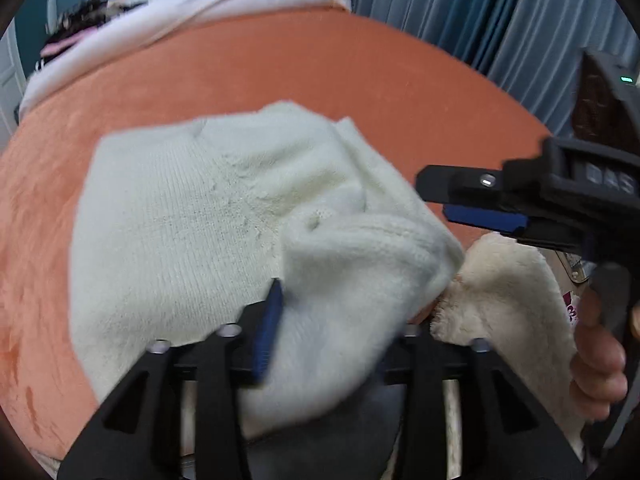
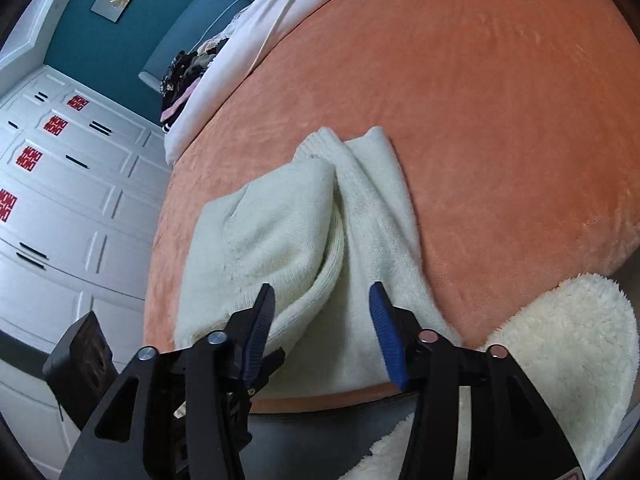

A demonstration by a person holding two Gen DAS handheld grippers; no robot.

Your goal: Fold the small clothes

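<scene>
A pale mint knitted garment (image 1: 180, 220) lies on the orange bed cover (image 1: 280, 64), partly folded over itself. My left gripper (image 1: 332, 320) has a lifted fold of the garment between its wide-set fingers; the right finger is hidden by cloth, so its hold is unclear. My right gripper (image 2: 324, 312) is open, hovering just above the garment's near edge (image 2: 304, 240), where two folded parts meet. The right gripper also shows in the left wrist view (image 1: 480, 196), above the garment's right side.
A cream fleece item (image 2: 568, 340) hangs over the bed's near right edge. A white duvet (image 1: 192, 4) and dark clothes (image 2: 188, 72) lie at the head of the bed. White wardrobes (image 2: 60, 200) stand left, blue curtains (image 1: 480, 12) right.
</scene>
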